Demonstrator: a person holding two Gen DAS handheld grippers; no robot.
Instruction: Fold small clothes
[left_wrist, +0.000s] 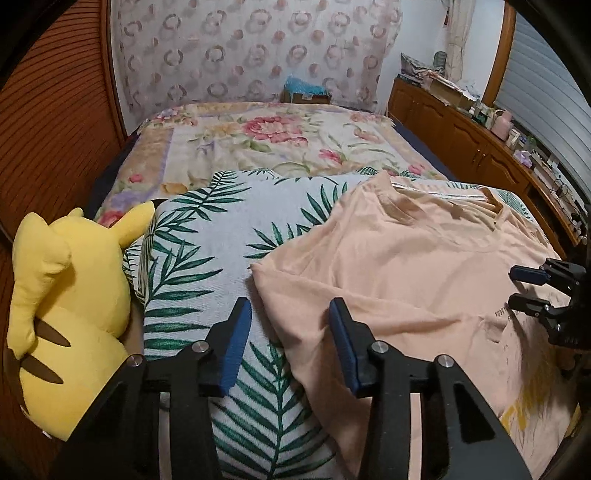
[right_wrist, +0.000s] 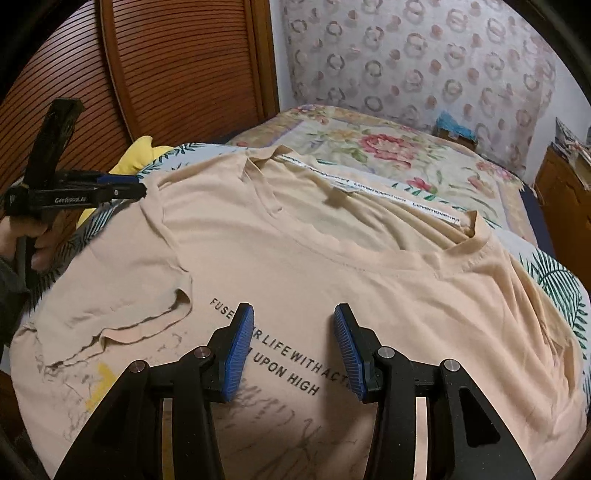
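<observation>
Bedroom, bed (left_wrist: 280, 147) w/ leaf-print blanket (left_wrist: 221, 236): peach T-shirt (right_wrist: 332, 266) soft, light, limp; grab at sleeve hem nr left edge; both tongs, left (left_wrist: 288, 343) & right (right_wrist: 293, 347), open, empty.

Bed (left_wrist: 417, 147) with floral blanket (left_wrist: 258, 144), palm-leaf cloth (left_wrist: 207, 236), peach T-shirt (right_wrist: 295, 266), yellow plush (left_wrist: 70, 295)
</observation>
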